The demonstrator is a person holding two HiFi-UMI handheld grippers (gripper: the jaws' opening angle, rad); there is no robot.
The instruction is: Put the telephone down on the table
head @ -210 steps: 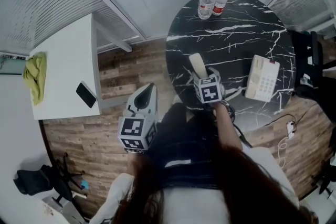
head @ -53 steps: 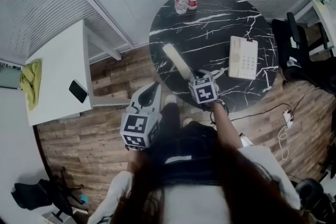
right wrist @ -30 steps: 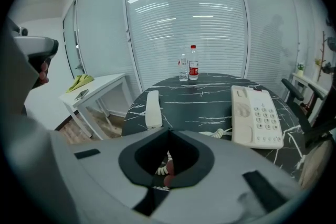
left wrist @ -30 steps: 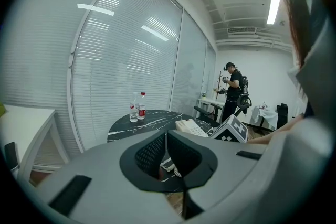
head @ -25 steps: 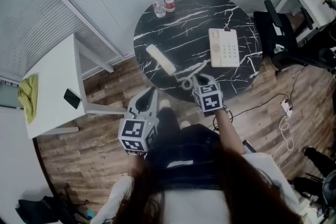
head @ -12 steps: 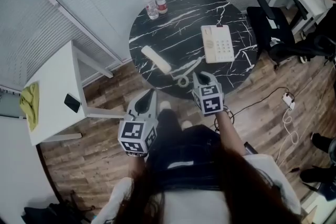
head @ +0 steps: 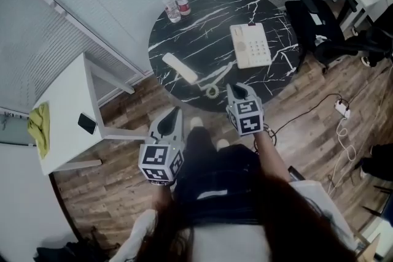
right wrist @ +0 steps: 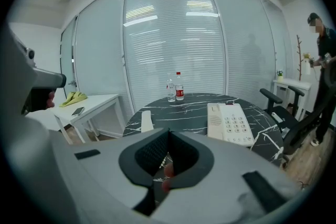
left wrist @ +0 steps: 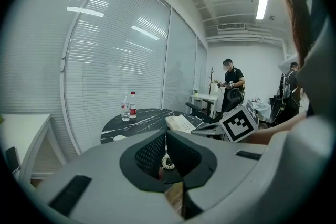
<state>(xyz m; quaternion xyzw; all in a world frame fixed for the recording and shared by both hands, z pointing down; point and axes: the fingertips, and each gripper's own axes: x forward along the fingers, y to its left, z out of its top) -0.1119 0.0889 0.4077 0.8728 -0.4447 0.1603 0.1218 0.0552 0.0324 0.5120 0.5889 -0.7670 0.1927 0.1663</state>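
Telephone base (head: 250, 46) and handset (head: 180, 67) lie apart on the round black marble bench (head: 202, 15), with the coiled cord (head: 211, 90) between them. Left hand-held gripper (head: 174, 115) and right hand-held gripper (head: 234, 88) are both clenched with nothing held. 2 bottles (head: 173, 1) have red labels, text unreadable. Keypad print is too small to read.

Even, cool daylight — sharp centre, fisheye-bent edges

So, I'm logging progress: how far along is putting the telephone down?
Looks done: the handset lies flat on the table, apart from its base. In hand: nothing; right gripper and left gripper are shut and empty, clear of the handset. Left: nothing visible.
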